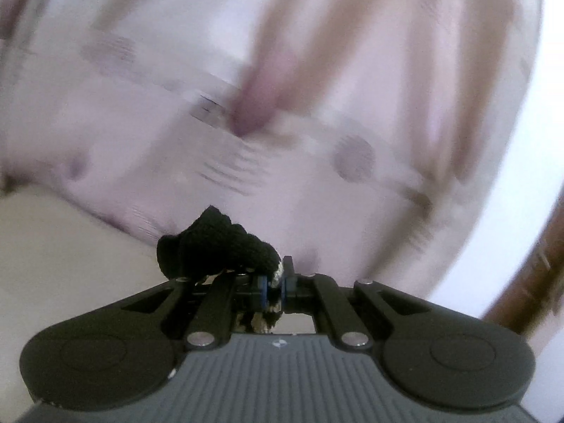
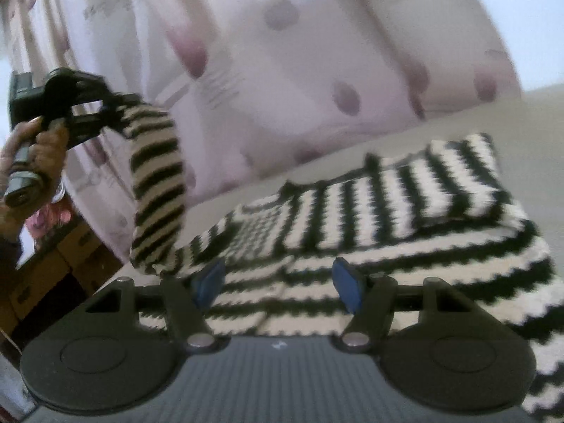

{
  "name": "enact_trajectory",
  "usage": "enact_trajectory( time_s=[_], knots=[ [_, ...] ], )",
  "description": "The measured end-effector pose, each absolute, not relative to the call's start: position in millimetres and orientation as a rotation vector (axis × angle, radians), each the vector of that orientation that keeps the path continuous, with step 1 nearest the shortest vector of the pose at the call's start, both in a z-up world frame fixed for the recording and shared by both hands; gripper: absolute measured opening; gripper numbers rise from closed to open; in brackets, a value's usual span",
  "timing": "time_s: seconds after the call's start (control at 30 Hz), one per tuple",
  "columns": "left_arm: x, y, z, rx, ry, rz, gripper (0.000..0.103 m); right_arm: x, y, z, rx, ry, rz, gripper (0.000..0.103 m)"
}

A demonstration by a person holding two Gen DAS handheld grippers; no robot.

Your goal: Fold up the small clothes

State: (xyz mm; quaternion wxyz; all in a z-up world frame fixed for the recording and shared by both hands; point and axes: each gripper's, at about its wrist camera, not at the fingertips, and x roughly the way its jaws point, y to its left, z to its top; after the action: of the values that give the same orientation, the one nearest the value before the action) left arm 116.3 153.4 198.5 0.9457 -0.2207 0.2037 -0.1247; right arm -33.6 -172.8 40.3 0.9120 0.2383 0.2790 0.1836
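Observation:
A black-and-white striped knit sweater (image 2: 370, 218) lies on a pale surface, its far sleeve folded over the body. My left gripper (image 1: 278, 282) is shut on the cuff of the sweater's other sleeve (image 1: 218, 243). In the right wrist view the left gripper (image 2: 116, 112) holds that sleeve (image 2: 158, 190) lifted in an arc above the sweater's left side. My right gripper (image 2: 278, 282) is open and empty, low over the sweater's near hem, blue pads apart.
A pale pink curtain with purple dots (image 2: 282, 70) hangs behind the surface. Brown wooden furniture (image 2: 53, 264) stands at the lower left. The left wrist view is blurred by motion.

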Motion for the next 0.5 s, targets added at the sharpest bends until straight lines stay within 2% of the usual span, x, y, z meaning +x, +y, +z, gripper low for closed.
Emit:
enact_trajectory(
  time_s=[0.23, 0.5],
  knots=[
    [146, 26, 166, -0.335, 0.515, -0.387, 0.006, -45, -227, 29, 0.623, 0.546, 0.330, 0.068],
    [159, -71, 86, -0.194, 0.655, -0.506, 0.006, -53, -262, 20, 0.685, 0.534, 0.318, 0.069]
  ],
)
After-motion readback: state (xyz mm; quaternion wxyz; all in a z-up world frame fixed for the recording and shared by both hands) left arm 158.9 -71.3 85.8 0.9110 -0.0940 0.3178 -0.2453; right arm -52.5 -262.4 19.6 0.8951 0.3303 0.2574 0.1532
